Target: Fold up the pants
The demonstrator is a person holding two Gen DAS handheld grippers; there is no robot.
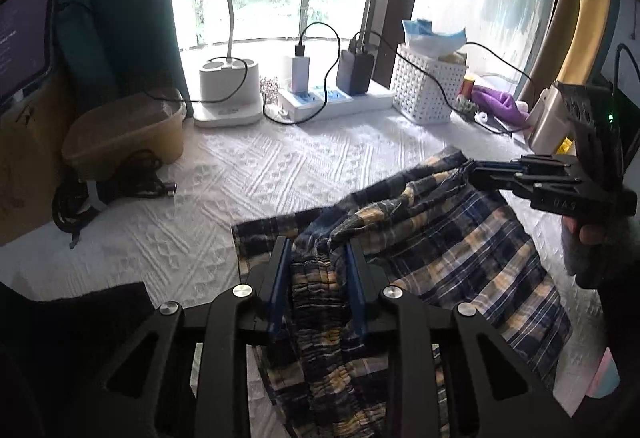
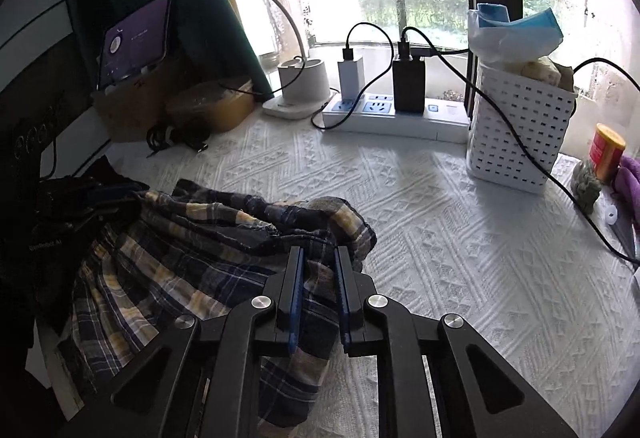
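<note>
From the left wrist, the left gripper (image 1: 318,246) had its blue-padded jaws drawn in on the gathered, ribbed waistband of the plaid pants (image 1: 460,250), soft navy, yellow and white checked cloth bunched between the pads. The pants lay rumpled on a white bedspread (image 1: 248,174) with a raised woven diamond pattern, spreading from 6 toward 3 o'clock. At 3 o'clock the right gripper (image 1: 476,170), black and angular, pinched a lifted fold of the same cloth, a hand (image 1: 588,234) below it. At 1 o'clock stood a white perforated basket (image 1: 424,86) holding a plastic bag with something blue in it. At 12 o'clock a white power strip (image 1: 332,98) carried plugged chargers, beside a round-based lamp (image 1: 228,86). At 9 o'clock sat a tan oval tub (image 1: 124,130); its contents could not be made out

From the right wrist, the right gripper (image 2: 320,258) was nearly shut on a thin plaid fold, the pants (image 2: 168,262) heaped from 6 to 9 o'clock. The left gripper (image 2: 92,198) showed darkly at 9 o'clock at the cloth's far edge; its jaws were unreadable here. The basket (image 2: 516,130) stood at 2 o'clock, bag and pale lumpy items on top, a red-labelled can (image 2: 606,150) beside it
</note>
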